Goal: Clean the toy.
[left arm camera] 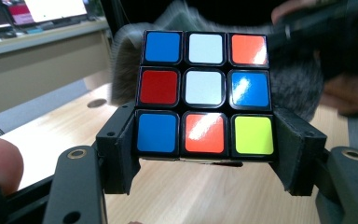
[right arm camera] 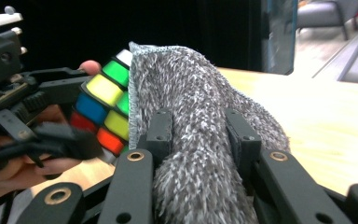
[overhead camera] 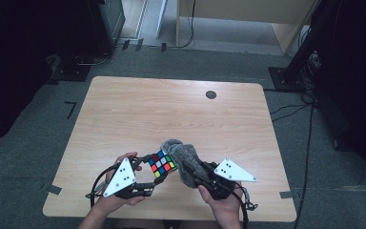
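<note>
The left gripper (overhead camera: 148, 180) had its fingers (left arm camera: 121, 144) clamped on the bottom layer of the puzzle cube (overhead camera: 162, 164), holding it lifted above the near edge of the worktop (overhead camera: 171, 109). The right gripper (overhead camera: 201, 172) had its fingers (right arm camera: 161, 133) clamped on a bunched grey cloth (overhead camera: 185, 162), whose free end pressed against the cube's right-hand face. So the cube lay directly to the left of the cloth; the wipe, judging from this, would turn on sliding the cloth across that touching face.
</note>
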